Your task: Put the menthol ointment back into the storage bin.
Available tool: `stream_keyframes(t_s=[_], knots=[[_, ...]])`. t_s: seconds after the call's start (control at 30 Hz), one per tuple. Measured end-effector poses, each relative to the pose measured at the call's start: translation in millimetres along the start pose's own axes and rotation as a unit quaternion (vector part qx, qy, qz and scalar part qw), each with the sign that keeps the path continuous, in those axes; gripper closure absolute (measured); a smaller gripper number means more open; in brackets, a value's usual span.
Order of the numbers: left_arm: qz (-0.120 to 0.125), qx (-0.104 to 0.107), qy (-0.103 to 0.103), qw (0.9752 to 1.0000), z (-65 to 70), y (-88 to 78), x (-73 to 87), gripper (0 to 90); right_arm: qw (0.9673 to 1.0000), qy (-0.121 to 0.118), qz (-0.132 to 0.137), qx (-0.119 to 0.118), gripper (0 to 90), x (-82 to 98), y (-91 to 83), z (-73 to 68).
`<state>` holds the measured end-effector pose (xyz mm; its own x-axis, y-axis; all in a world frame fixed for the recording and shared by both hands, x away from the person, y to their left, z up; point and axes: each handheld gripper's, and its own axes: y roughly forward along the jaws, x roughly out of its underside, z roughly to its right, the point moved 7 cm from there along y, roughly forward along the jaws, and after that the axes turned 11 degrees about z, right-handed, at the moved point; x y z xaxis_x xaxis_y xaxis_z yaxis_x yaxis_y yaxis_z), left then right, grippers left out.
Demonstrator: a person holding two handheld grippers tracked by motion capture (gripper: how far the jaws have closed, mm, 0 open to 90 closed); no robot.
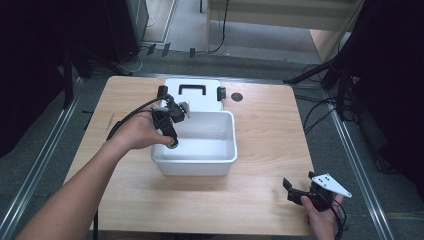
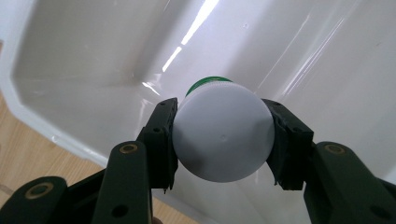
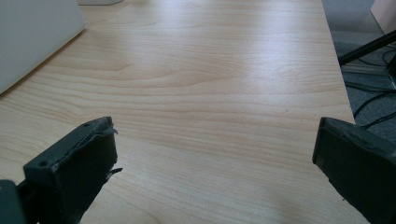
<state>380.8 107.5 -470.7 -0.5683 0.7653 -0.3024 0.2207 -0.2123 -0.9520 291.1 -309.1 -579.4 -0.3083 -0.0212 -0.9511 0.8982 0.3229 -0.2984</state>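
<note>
Left claw (image 2: 222, 137) | clamps white-capped bottle (image 2: 223, 133) | over white bin (image 1: 227, 150)

A pale wood-grain bench (image 1: 260, 185) stands on a grey floor (image 1: 390, 200). Near its far edge lies a small dark round disc (image 1: 237, 97) (too small to tell what it is). Metal rails (image 1: 357, 170) run along the floor on both sides. Black cables (image 1: 315, 107) trail past the right far corner, near black stand legs (image 1: 320, 70). Light wooden furniture (image 1: 280, 15) sits beyond.

bin (image 1: 200, 165): white | bottle (image 2: 223, 133): white, green | table (image 1: 265, 130): light woodgrain | lid (image 1: 197, 100): white
</note>
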Motion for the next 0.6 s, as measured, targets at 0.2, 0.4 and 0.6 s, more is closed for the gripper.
stream_keyframes(t_s=[0.2,0.4,0.6], knots=[[0.002,0.003,-0.001,1.0000,3.0,14.5,1.3,51.6,1.0000,-0.001,-0.002,-0.001,0.0,0.3,0.1,-1.0],[-0.001,0.009,0.003,1.0000,2.4,26.3,2.3,51.6,1.0000,-0.001,-0.002,-0.002,0.0,0.3,0.2,-0.8],[-0.005,0.011,0.006,0.9999,0.9,33.5,5.9,51.6,1.0000,-0.001,-0.003,-0.003,0.0,0.4,0.3,-1.1]])
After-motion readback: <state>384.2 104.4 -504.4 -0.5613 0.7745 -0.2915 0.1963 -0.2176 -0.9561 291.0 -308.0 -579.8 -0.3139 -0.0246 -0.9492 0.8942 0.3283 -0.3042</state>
